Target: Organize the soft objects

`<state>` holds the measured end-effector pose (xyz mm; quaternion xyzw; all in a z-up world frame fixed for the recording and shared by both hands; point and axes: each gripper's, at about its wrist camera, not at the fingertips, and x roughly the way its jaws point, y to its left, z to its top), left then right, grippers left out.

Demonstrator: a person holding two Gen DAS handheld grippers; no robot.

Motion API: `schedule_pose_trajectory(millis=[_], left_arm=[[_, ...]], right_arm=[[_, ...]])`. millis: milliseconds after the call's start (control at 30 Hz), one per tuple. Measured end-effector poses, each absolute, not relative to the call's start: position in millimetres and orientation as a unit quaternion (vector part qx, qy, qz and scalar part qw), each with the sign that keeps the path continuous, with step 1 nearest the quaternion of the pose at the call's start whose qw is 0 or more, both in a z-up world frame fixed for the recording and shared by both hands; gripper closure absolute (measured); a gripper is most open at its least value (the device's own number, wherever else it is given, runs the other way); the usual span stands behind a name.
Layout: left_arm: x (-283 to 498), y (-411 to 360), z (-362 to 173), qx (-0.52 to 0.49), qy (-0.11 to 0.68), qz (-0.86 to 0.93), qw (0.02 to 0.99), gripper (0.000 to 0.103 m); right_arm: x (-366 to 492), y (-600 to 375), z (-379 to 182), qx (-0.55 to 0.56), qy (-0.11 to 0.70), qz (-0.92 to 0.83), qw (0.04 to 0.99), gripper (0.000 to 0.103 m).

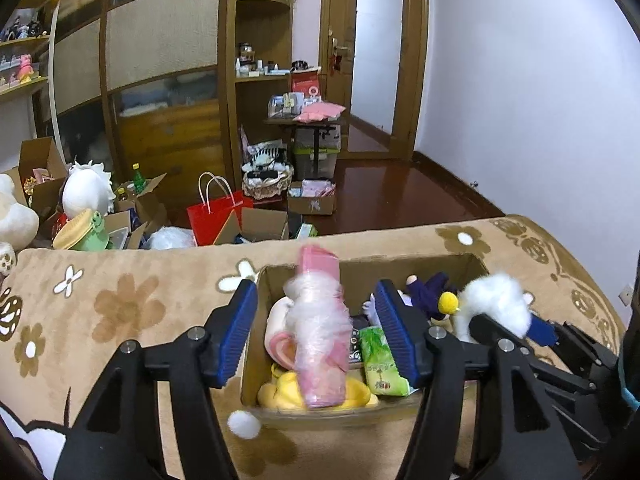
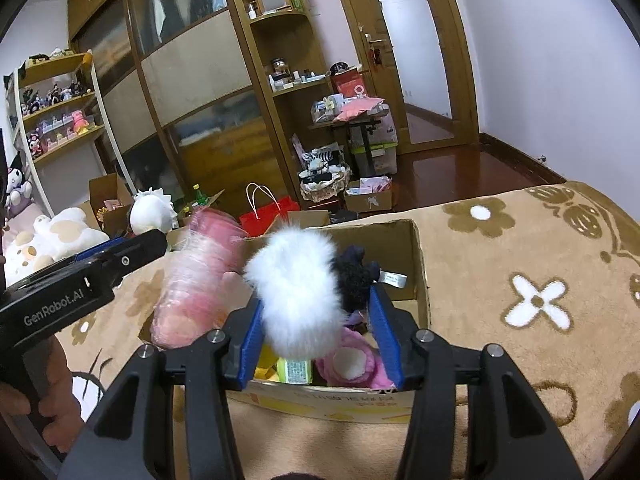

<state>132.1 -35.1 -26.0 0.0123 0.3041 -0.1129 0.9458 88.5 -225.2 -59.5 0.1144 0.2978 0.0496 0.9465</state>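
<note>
A cardboard box sits on the flowered beige blanket and holds several soft toys and a green packet. My left gripper is open above the box. A pink plush in clear wrap is between its pads, blurred and touching neither. My right gripper is open over the same box. A white fluffy plush is between its pads. It also shows in the left wrist view. The pink plush shows at left in the right wrist view.
A small white pom-pom lies on the blanket by the box's near left corner. Beyond the bed edge stand a red paper bag, open cartons, plush toys, a wardrobe and shelves. A door is at the back.
</note>
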Motion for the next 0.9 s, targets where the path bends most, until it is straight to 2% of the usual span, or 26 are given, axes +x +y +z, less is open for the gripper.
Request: schedule_pose_trajectory(millis=[167, 300, 367, 500, 567, 633, 900], left_arm=[[136, -31, -29, 0.011, 0.313, -0.104, 0.944, 0.041], [135, -28, -29, 0.012, 0.320, -0.094, 0.942, 0.034], [134, -25, -29, 0.015, 0.326, -0.092, 0.941, 0.033], [130, -22, -27, 0.020, 0.331, -0.088, 0.939, 0.033], [126, -20, -24, 0.022, 0.330, -0.088, 0.940, 0.031], [119, -19, -21, 0.025, 0.330, -0.087, 0.940, 0.026], [80, -10, -4, 0.042, 0.314, -0.078, 0.945, 0.017]], right_arm=[[89, -225, -60, 0.114, 0.297, 0.048, 0.947, 0.049], [87, -228, -59, 0.115, 0.295, 0.043, 0.948, 0.049], [85, -229, -57, 0.115, 0.292, 0.040, 0.949, 0.042], [80, -232, -48, 0.115, 0.286, 0.036, 0.951, 0.038], [75, -233, -41, 0.114, 0.281, 0.034, 0.952, 0.030], [69, -234, -34, 0.113, 0.273, 0.030, 0.955, 0.025], [44, -235, -4, 0.100, 0.254, 0.028, 0.962, 0.011]])
